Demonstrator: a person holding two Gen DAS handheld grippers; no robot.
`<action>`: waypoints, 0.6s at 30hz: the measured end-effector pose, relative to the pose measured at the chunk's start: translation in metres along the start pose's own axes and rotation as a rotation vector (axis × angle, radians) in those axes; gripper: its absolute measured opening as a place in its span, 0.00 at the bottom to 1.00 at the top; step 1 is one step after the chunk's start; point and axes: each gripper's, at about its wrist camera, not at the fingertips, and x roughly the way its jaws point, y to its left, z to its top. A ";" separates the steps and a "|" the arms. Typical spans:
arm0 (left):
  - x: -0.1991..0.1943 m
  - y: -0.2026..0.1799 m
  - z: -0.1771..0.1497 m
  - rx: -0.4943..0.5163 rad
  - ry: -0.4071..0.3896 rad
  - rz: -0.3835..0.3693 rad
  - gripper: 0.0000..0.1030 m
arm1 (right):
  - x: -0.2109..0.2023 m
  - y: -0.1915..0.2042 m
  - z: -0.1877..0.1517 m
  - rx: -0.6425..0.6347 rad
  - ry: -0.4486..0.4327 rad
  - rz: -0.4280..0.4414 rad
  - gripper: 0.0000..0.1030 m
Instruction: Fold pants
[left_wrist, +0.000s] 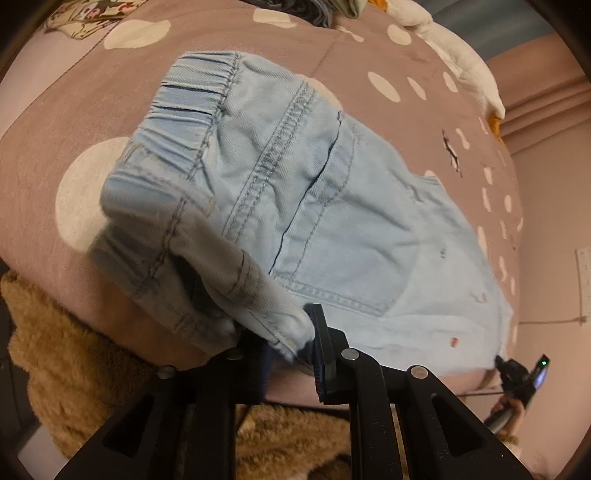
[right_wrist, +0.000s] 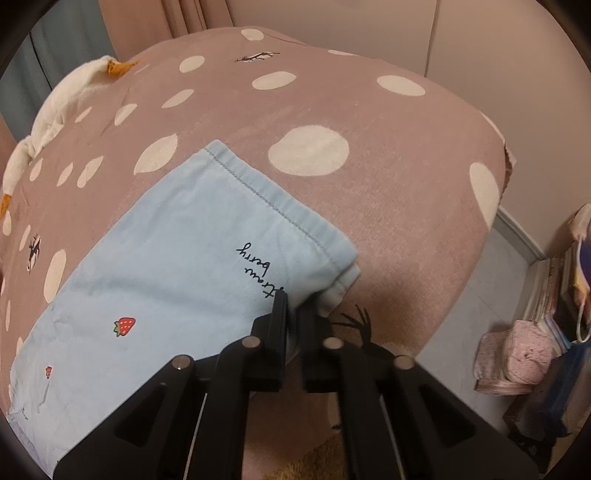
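pants (left_wrist: 332, 206) lie on the bed (left_wrist: 110, 122), light blue denim, spread over the polka-dot cover. left gripper (left_wrist: 291, 343) has jaws closed on cloth at the waistband end: a flap of waistband corner is pinched between the pads and lifted off the bed, the elastic band (left_wrist: 177, 122) curling up beyond it. right gripper (right_wrist: 293, 314) is at the hem end, jaws pressed nearly together on the near corner of the leg cuff, just beside the "strawberry" print (right_wrist: 258, 266); cloth looks nipped there but the contact is partly hidden by the fingers.

key relation: long axis of the pants runs from the left gripper to the right gripper, waist at the left, hem (right_wrist: 266, 199) at the right, both grips on the near edge of the garment. in the left view the right gripper (left_wrist: 517, 373) shows far along the same edge.

judgement: a lengthwise fold looks set up, one end to carry over onto the other along that axis. left end is already raised, so likely waist goes toward hem. risk: thin pinch slips.
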 end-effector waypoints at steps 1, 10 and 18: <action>-0.005 -0.001 -0.001 0.002 -0.004 -0.003 0.21 | -0.006 0.005 0.001 -0.018 -0.003 -0.026 0.19; -0.050 0.025 0.022 0.013 -0.215 0.059 0.65 | -0.064 0.114 -0.003 -0.293 -0.068 0.264 0.47; -0.034 0.052 0.015 -0.042 -0.218 0.079 0.26 | -0.081 0.269 -0.055 -0.637 0.072 0.561 0.47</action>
